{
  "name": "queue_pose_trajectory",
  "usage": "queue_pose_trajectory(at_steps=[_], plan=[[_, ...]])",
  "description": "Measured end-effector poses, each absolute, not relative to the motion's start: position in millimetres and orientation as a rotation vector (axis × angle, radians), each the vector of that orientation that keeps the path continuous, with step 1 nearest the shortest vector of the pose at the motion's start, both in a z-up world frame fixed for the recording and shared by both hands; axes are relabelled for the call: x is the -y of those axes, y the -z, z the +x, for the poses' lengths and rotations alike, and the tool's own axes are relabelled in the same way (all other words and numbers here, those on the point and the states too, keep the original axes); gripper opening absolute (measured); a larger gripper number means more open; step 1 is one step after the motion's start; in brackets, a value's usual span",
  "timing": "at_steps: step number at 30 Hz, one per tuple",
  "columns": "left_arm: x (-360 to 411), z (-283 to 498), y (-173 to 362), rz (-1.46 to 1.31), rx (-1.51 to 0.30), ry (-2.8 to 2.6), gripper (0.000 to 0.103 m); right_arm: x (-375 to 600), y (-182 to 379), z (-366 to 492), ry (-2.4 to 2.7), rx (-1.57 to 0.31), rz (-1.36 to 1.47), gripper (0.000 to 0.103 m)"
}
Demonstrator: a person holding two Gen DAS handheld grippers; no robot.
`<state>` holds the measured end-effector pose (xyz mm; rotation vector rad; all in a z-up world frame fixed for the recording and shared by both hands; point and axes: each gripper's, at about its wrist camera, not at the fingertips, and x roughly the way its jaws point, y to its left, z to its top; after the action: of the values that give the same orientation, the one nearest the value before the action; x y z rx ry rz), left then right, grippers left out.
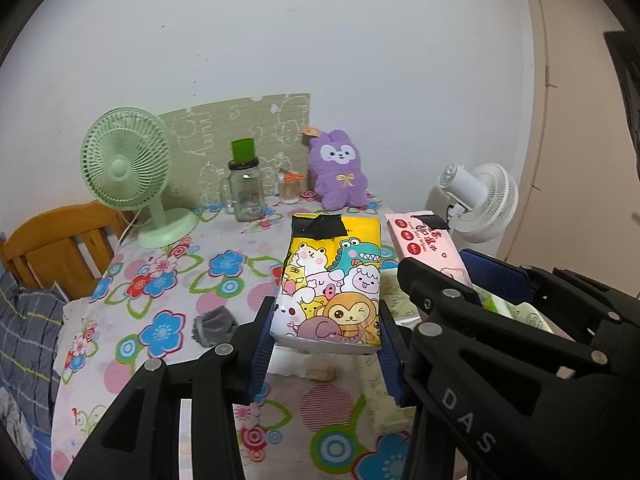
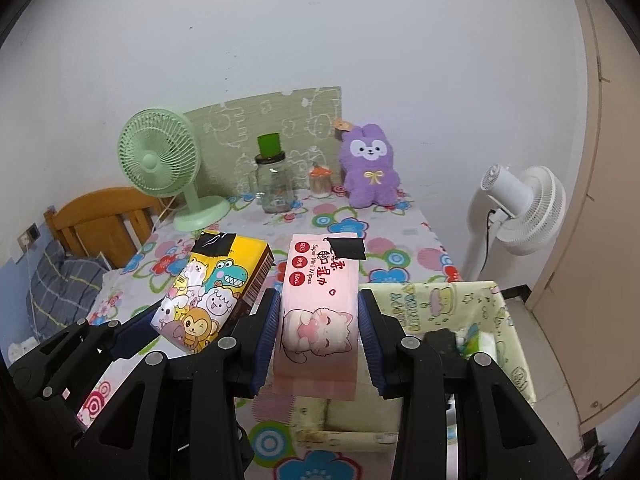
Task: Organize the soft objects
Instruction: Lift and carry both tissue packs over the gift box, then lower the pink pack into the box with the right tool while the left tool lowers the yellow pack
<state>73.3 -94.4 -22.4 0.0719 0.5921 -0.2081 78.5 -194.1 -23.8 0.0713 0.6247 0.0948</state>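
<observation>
The left gripper (image 1: pixel 326 332) fingers are squeezing the yellow animal tissue pack (image 1: pixel 332 280) above the flowery worktop (image 1: pixel 168 280), while the right gripper (image 2: pixel 318 336) fingers are squeezing the pink wipes pack (image 2: pixel 320 312) over the cloth basket (image 2: pixel 460 300).

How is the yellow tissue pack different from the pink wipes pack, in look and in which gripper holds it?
The yellow tissue pack shows many cartoon animals; the pink wipes pack shows one cat and red lettering. The left gripper holds the yellow tissue pack; the right gripper holds the pink wipes pack. The yellow one looks thicker, the pink one flatter. Both have black tape at the far end and are held above the table.
</observation>
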Motion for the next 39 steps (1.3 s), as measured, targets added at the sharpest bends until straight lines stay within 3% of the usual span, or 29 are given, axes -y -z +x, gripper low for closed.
queue_pose_trajectory(at_steps=[39], plan=[[186.4, 93.0, 61.7, 0.110, -0.696, 0.360, 0.049, 288.5, 65.7, 85.6, 0.052, -0.695, 0.121, 0.042]])
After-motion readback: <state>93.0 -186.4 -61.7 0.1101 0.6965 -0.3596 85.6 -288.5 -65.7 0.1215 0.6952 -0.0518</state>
